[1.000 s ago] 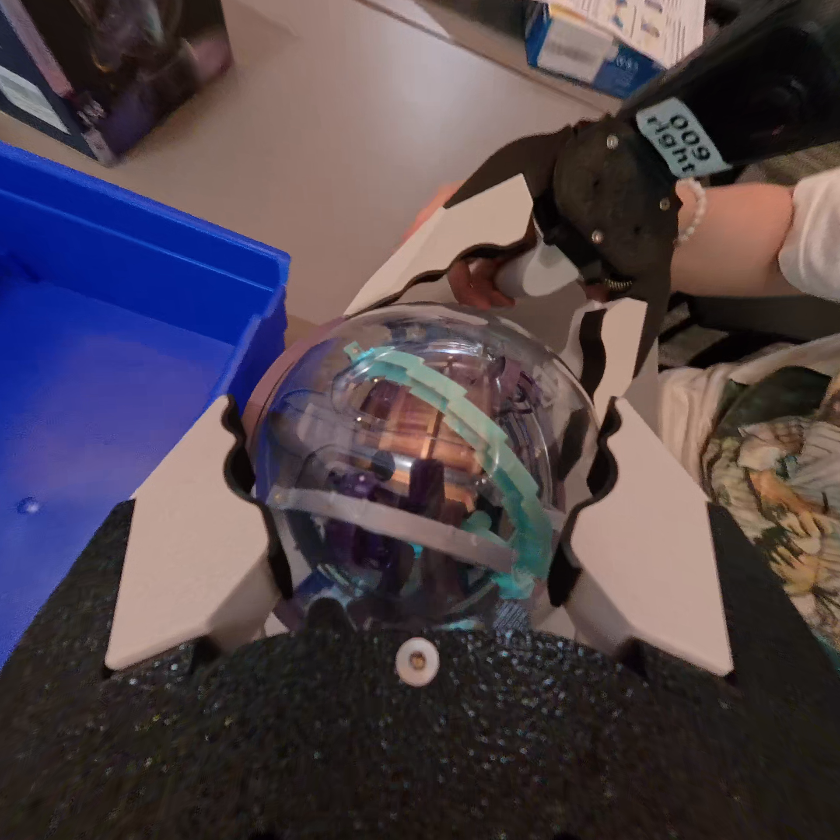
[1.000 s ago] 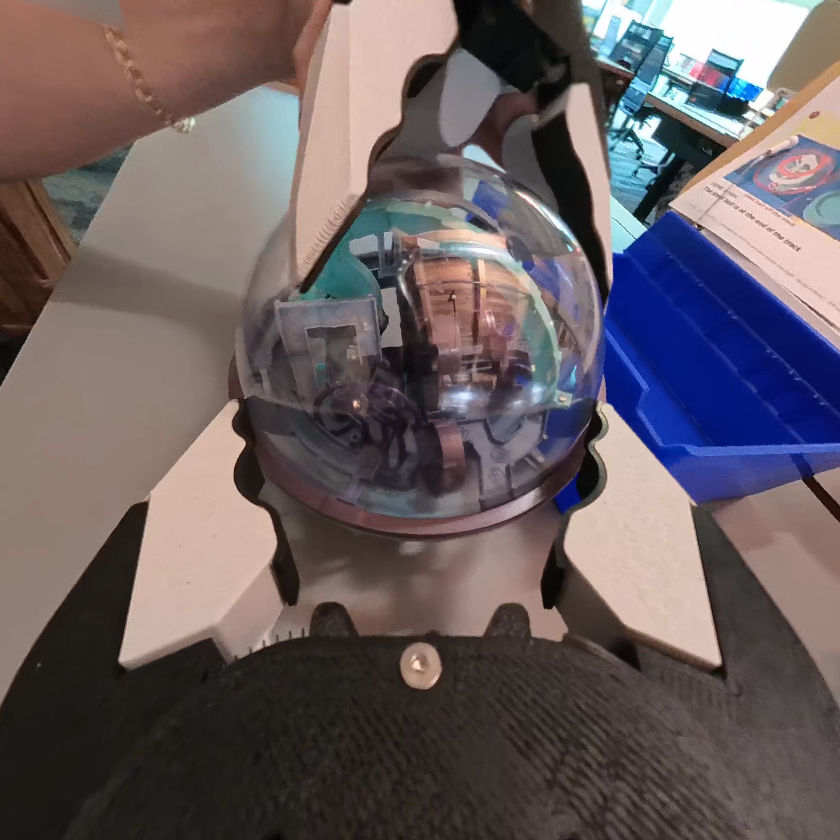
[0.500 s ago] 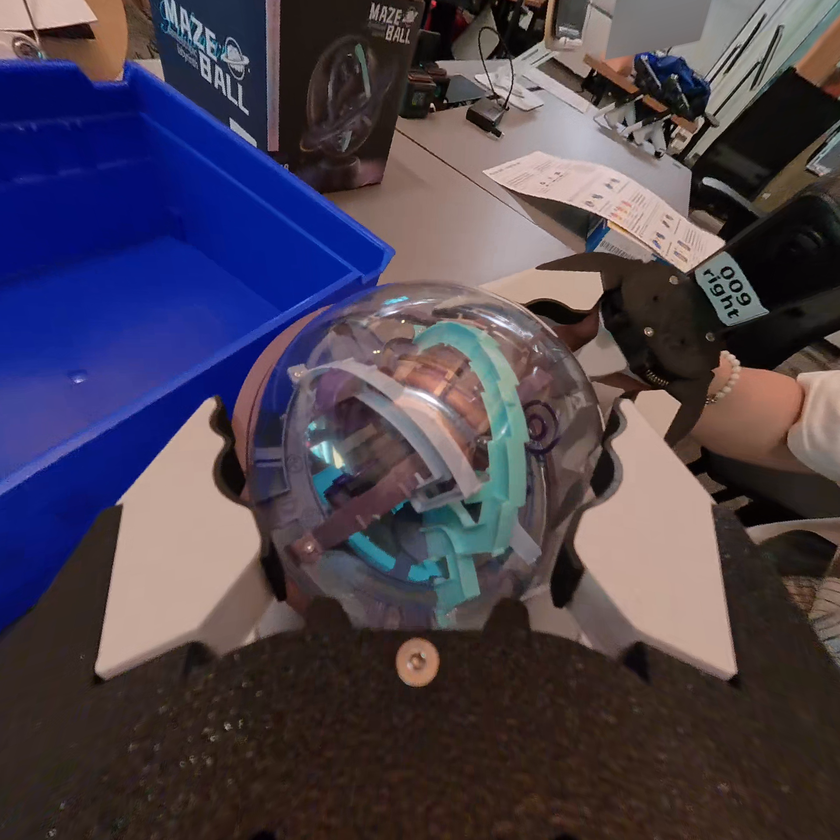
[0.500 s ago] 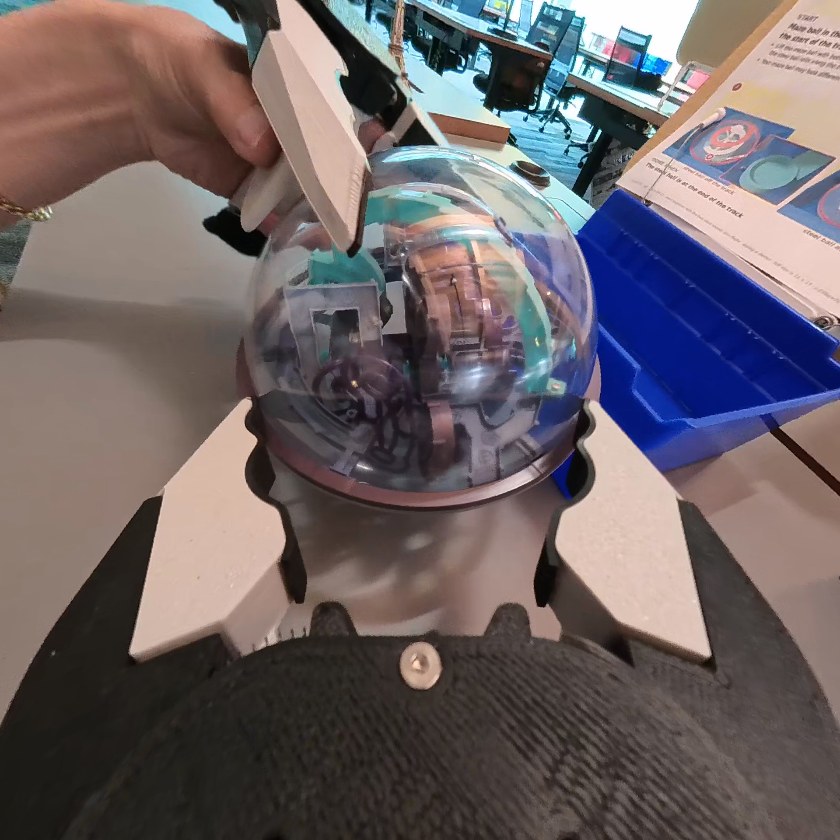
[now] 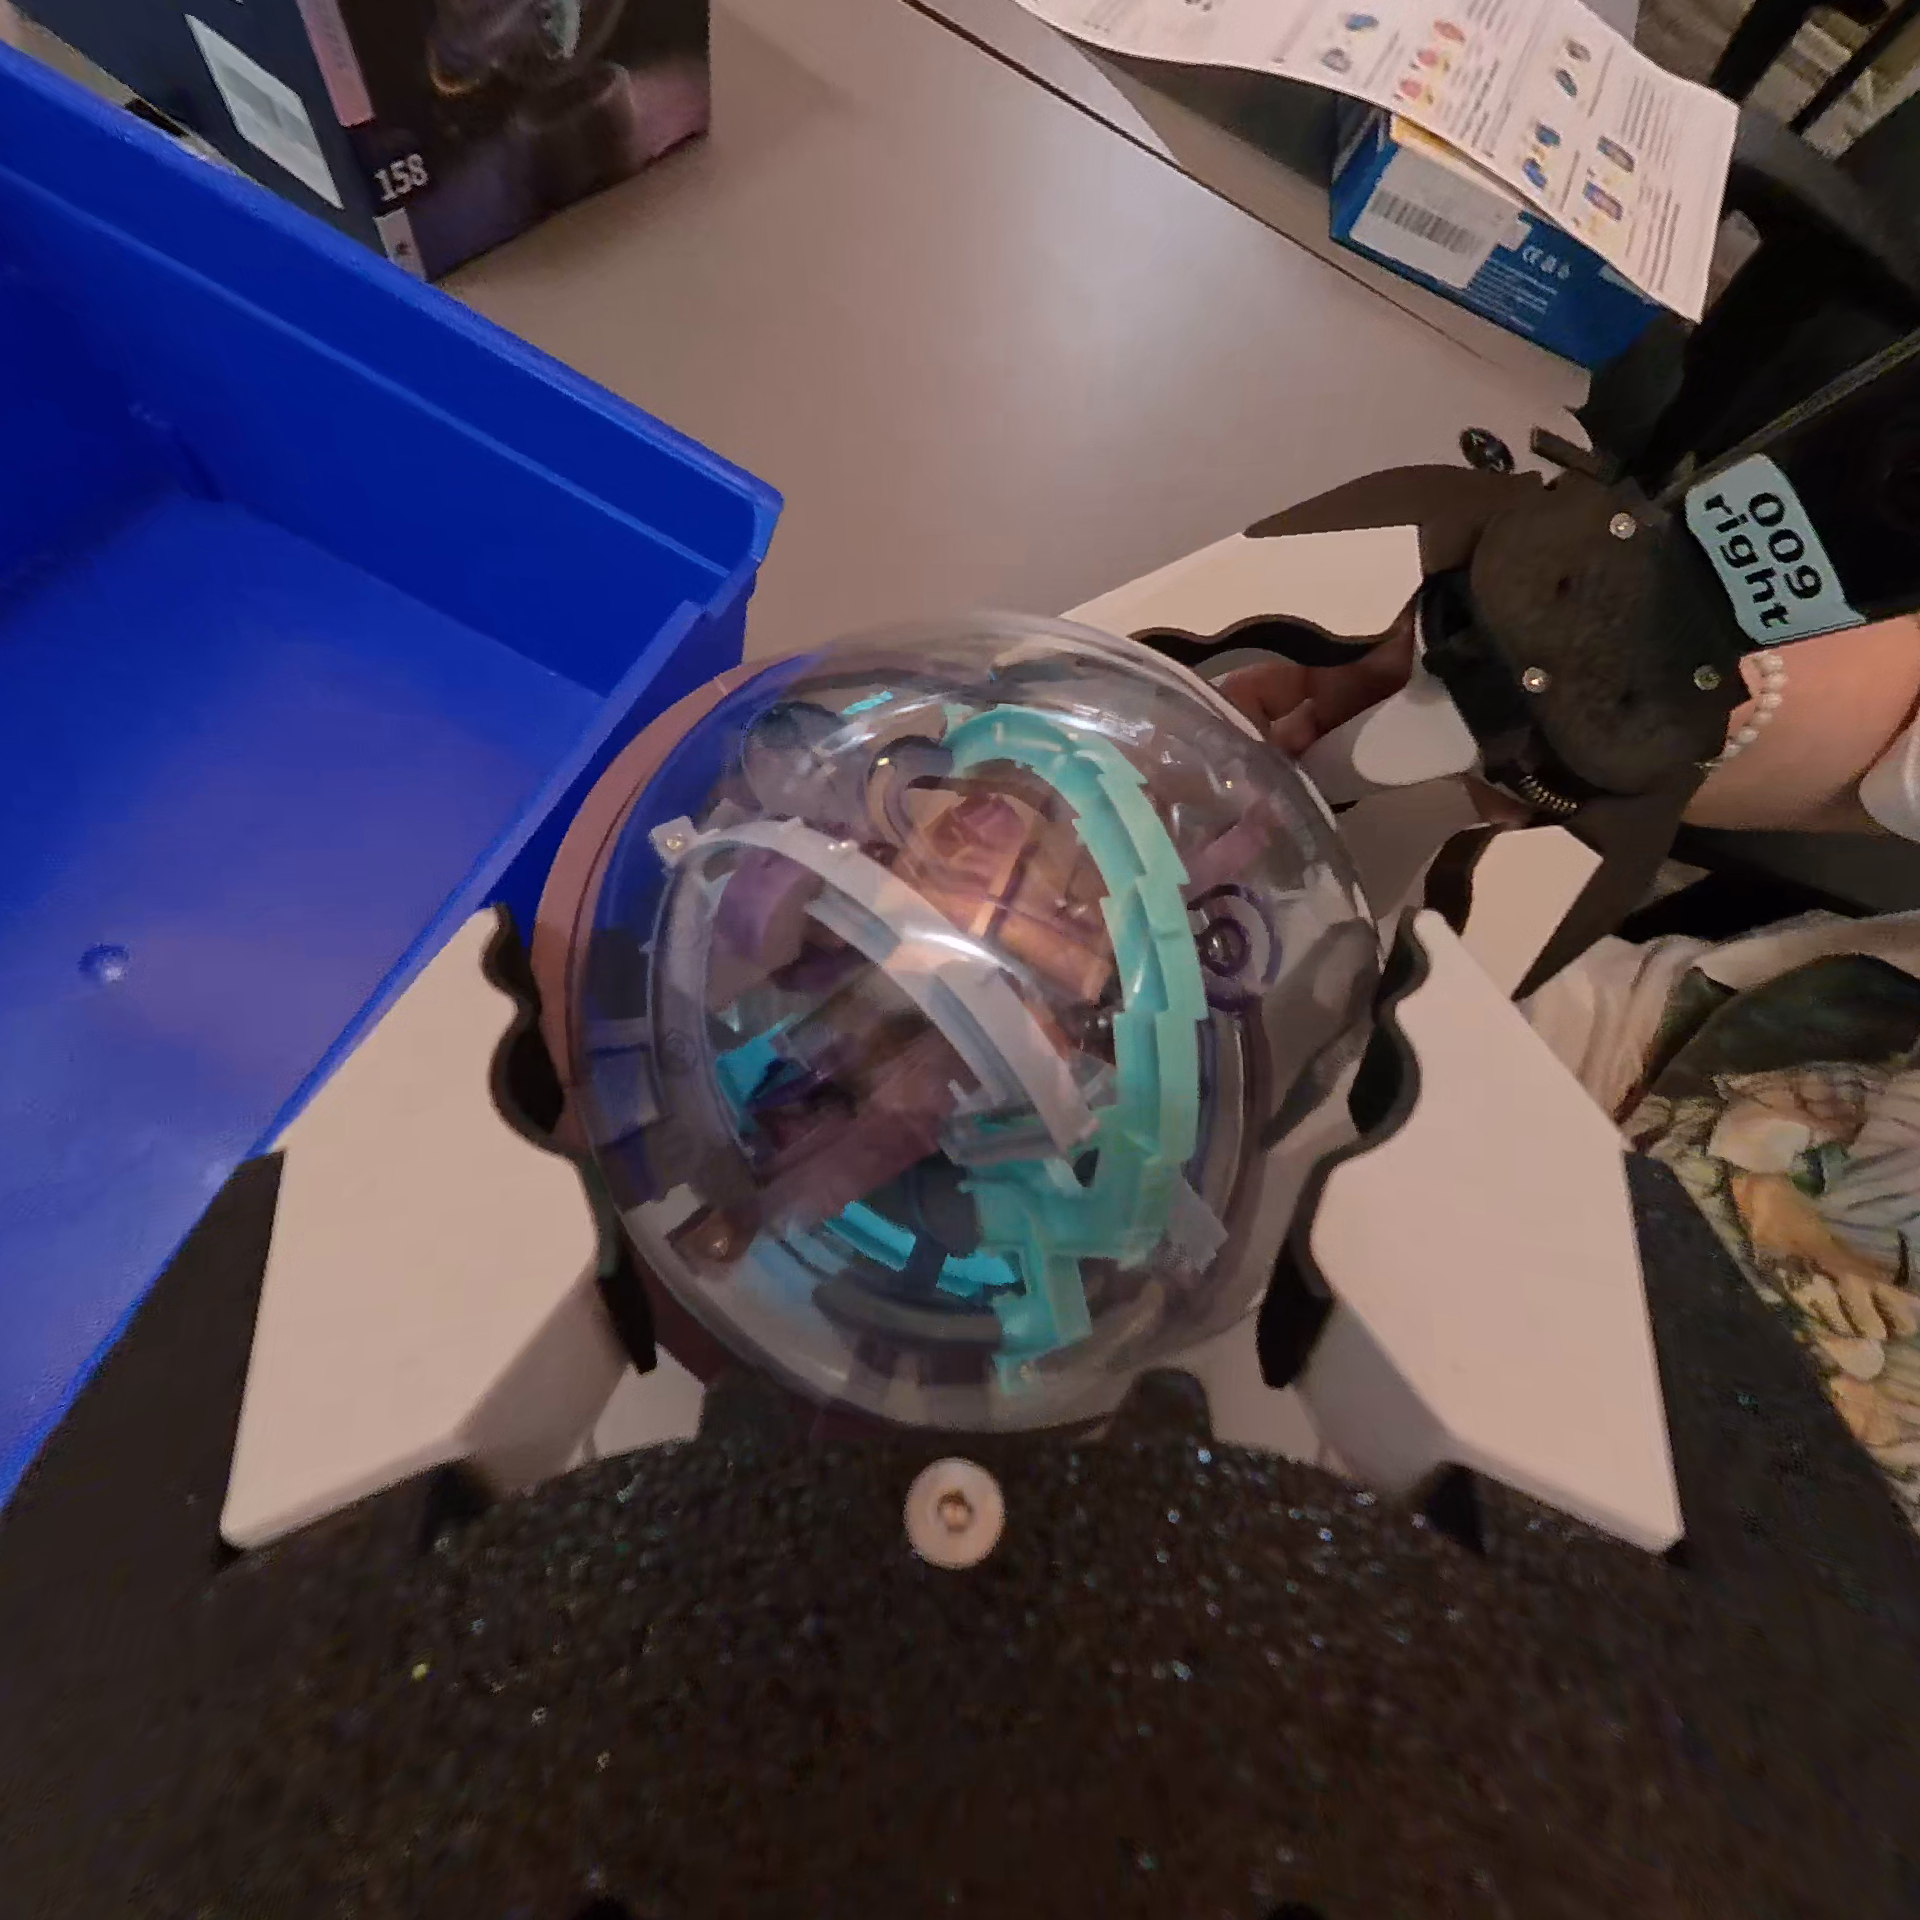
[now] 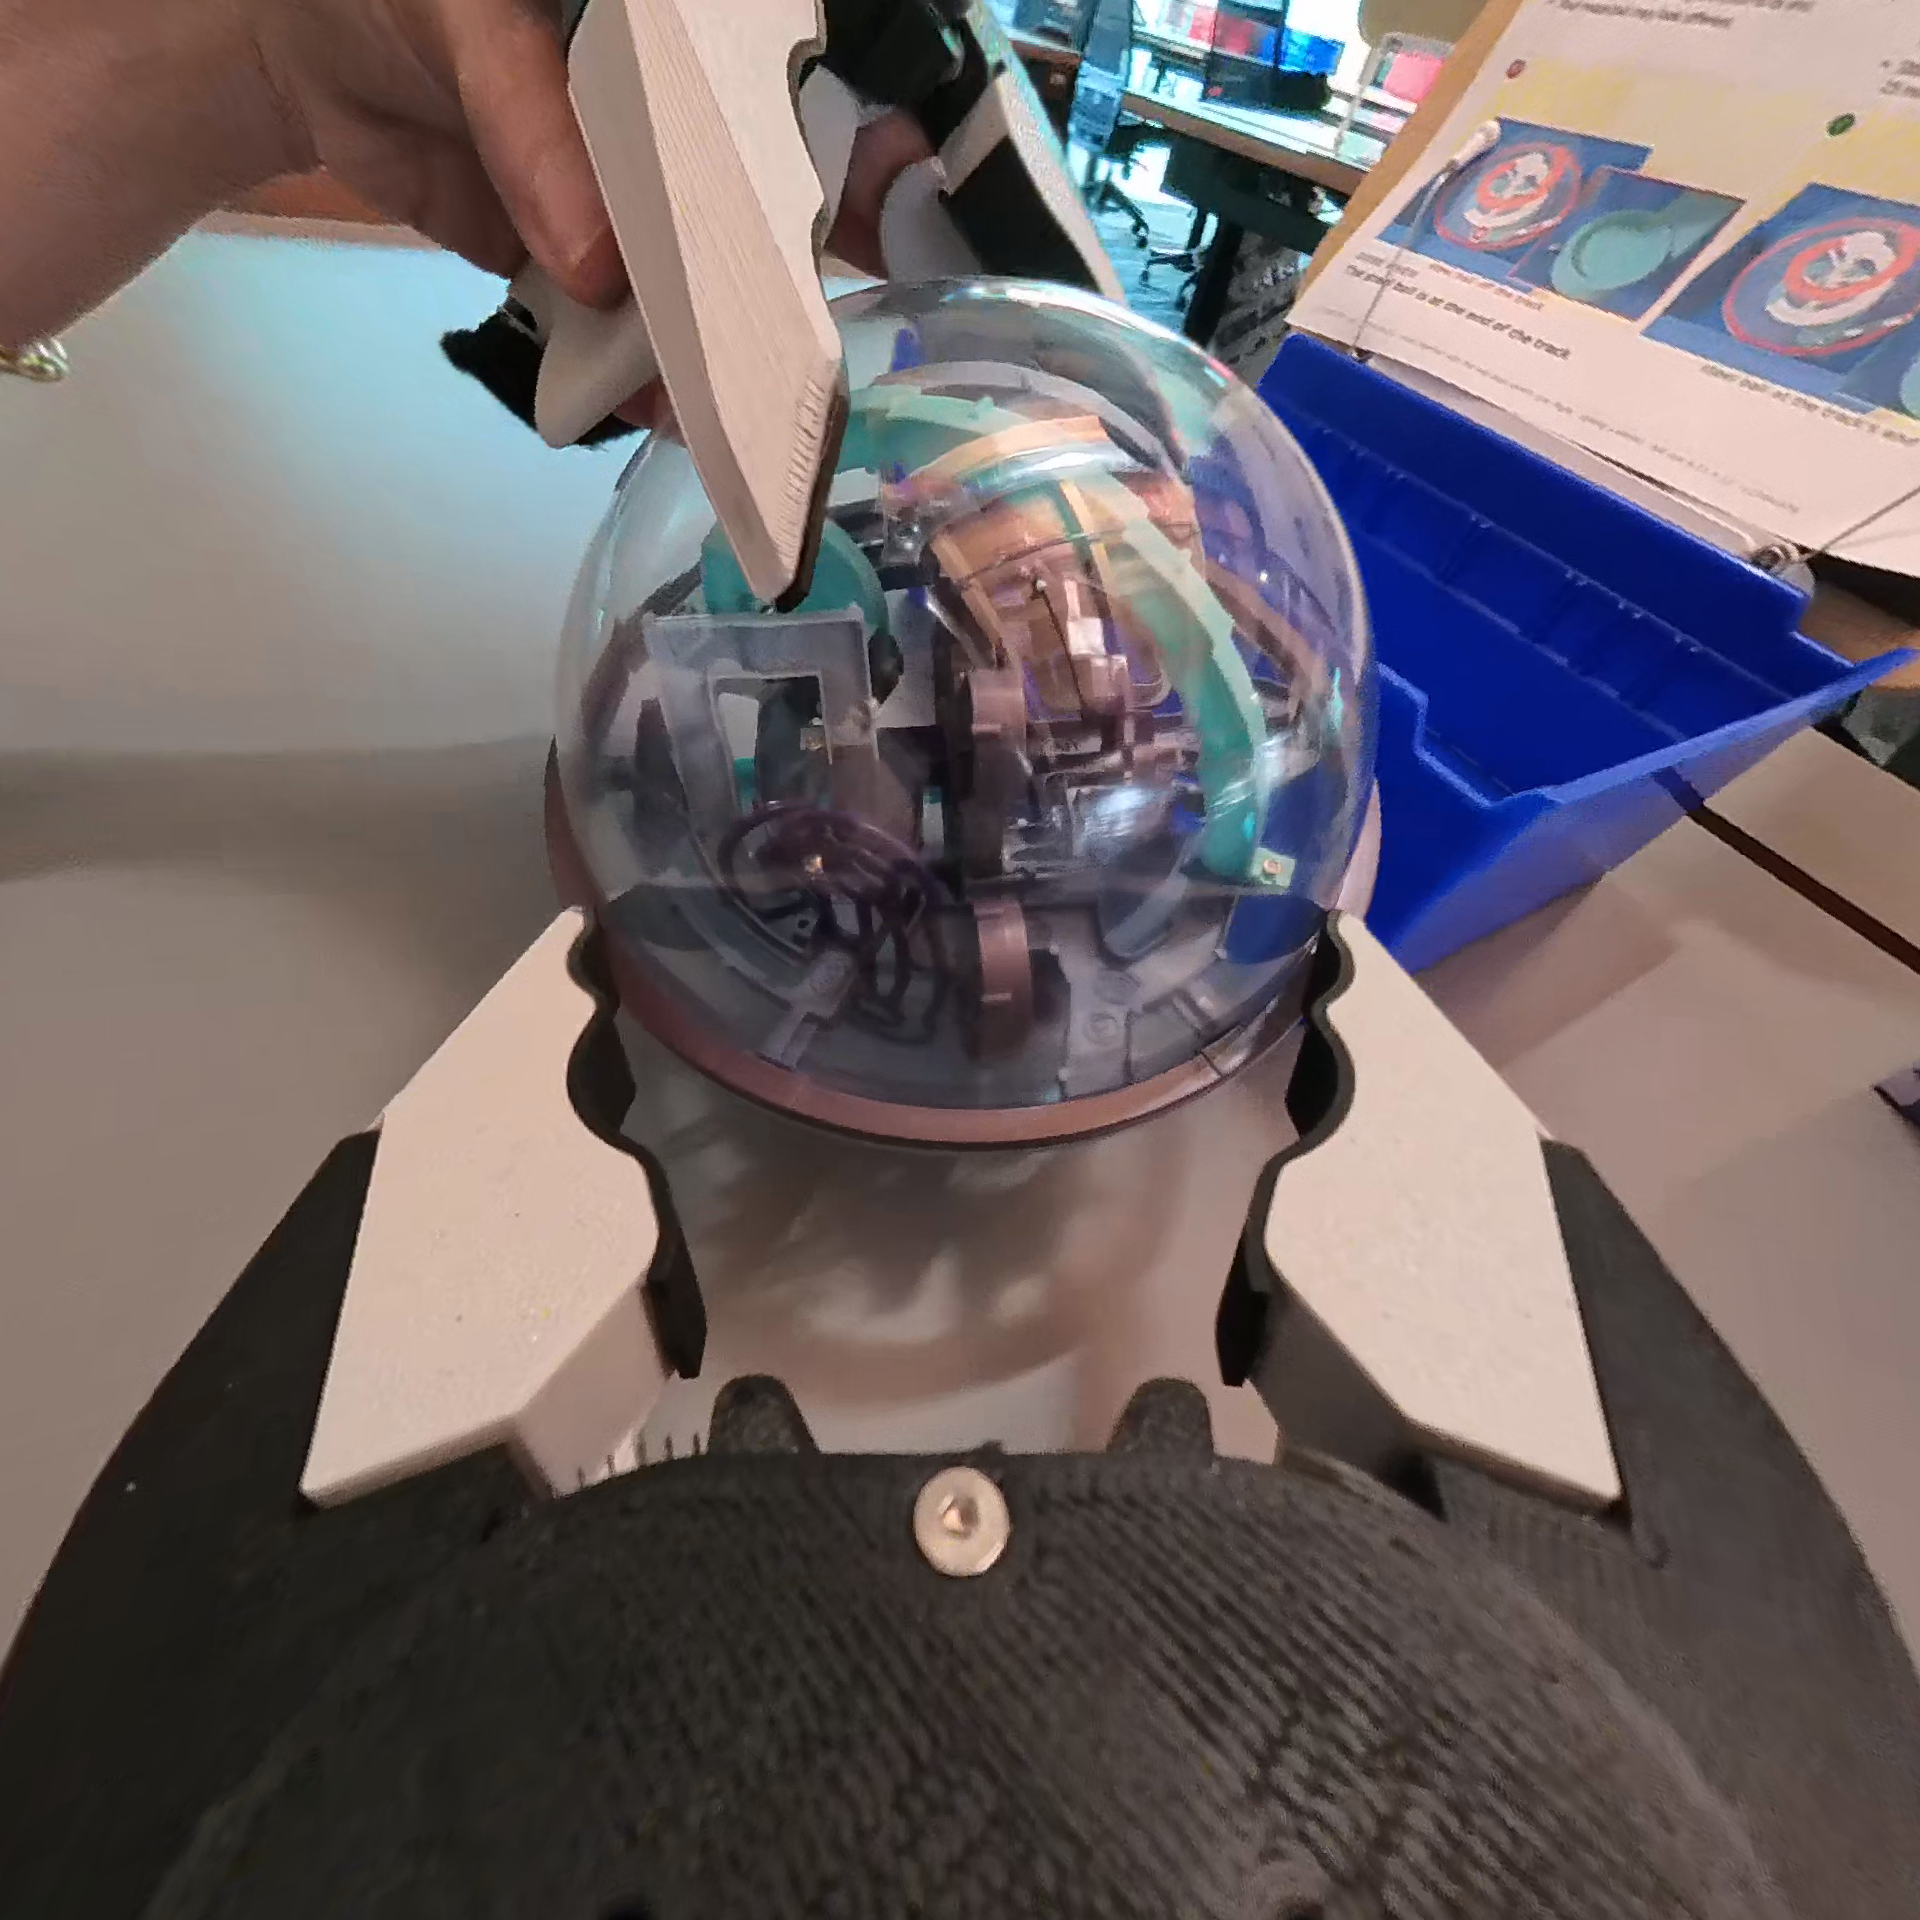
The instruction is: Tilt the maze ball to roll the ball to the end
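Left wrist view first: the maze ball (image 5: 966, 1018) sits deep between the 2 white fingers of the left gripper (image 5: 951, 1132), both pads pressed against its clear shell, so that gripper is clamped on the globe. Off to the left is the blue bin (image 5: 312, 582), just beside the globe, with the grey table (image 5: 987, 343) beyond.

Over to the right wrist view, and the right gripper (image 6: 956, 1049) has its 2 fingers spread to the globe's width, tips hugging the maze ball (image 6: 961, 707) at its brownish seam ring. So it grips too, but only at the fingertips, the globe standing forward of them.

Across the top, a finger of the left gripper (image 6: 727, 312) lies against the upper left of the shell, a person's hand (image 6: 343, 135) behind it. The 2 tools hold the sphere from roughly crossed directions, left one deeper, so by my read it carries more of the load.

The little rolling ball? I can't pick it out among the teal, grey and purple tracks. Any coming tilt turns on that seam ring, which looks slightly canted in the right gripper's view. Progress can't be judged from here.
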The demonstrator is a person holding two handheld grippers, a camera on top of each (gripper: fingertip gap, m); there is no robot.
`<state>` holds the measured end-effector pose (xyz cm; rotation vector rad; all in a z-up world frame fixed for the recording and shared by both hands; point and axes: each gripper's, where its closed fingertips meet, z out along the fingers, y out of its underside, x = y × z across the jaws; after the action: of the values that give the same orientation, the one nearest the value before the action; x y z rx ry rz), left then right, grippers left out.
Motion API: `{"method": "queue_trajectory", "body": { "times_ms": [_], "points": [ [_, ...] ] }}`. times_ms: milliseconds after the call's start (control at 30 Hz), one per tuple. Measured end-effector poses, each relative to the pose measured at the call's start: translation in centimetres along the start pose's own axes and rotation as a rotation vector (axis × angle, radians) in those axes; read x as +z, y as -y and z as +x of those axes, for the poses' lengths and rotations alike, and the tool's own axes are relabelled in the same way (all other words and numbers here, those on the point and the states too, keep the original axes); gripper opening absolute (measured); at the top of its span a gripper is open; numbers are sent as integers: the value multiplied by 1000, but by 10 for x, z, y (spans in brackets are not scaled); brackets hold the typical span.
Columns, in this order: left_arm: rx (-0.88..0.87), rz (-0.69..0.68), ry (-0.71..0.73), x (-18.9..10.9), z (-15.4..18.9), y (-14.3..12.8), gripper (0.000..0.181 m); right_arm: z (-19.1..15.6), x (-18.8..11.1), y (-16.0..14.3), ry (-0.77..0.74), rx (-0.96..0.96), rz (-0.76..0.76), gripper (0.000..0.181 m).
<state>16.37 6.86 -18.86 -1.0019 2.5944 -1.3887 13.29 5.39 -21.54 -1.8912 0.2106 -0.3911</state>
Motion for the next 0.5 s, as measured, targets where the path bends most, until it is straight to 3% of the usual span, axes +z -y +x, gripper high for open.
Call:
{"method": "queue_trajectory", "body": {
  "times_ms": [367,500],
  "points": [
    [166,-132,-36,4,23,-6,152,-35,-13,-17,4,83,-43,130],
    [214,-157,-44,6,34,-9,152,-31,-25,-11,46,101,-6,120]
  ]
}}
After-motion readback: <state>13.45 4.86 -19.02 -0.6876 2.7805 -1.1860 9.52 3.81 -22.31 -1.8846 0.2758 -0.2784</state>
